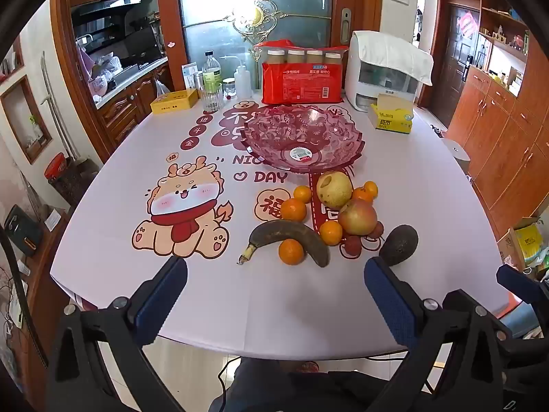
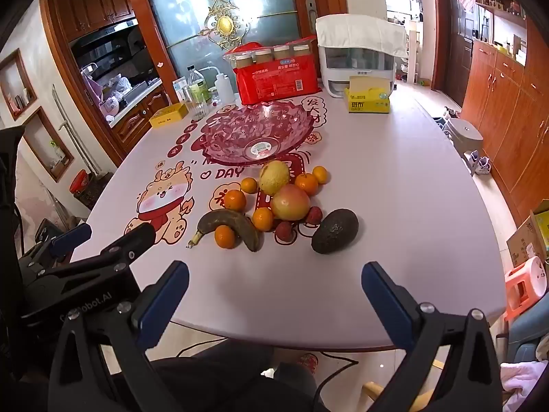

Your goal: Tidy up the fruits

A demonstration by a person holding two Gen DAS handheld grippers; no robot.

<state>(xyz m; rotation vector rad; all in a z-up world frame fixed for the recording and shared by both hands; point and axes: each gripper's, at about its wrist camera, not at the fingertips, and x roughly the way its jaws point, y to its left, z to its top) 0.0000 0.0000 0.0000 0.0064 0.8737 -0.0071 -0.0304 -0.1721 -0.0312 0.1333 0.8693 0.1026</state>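
While both tools hover over the near edge of the pale printed worktop (image 1: 103, 240), the left hand-held gripper (image 1: 274, 278) stands spread wide with nothing between its blue pads, and so does the right hand-held gripper (image 2: 274, 281). Left to right in the left wrist view, the fruit pile starts with a brown overripe banana (image 1: 291, 237) curled round a small orange tangerine (image 1: 291, 251). At its 1 o'clock sits a red-yellow apple (image 1: 357, 216), half hiding small red fruits behind it. A dark avocado (image 1: 399, 244) lies at 3 o'clock, its lower edge cut off by a pad. At 12 o'clock stands an empty pink cut-glass bowl (image 1: 302, 137).
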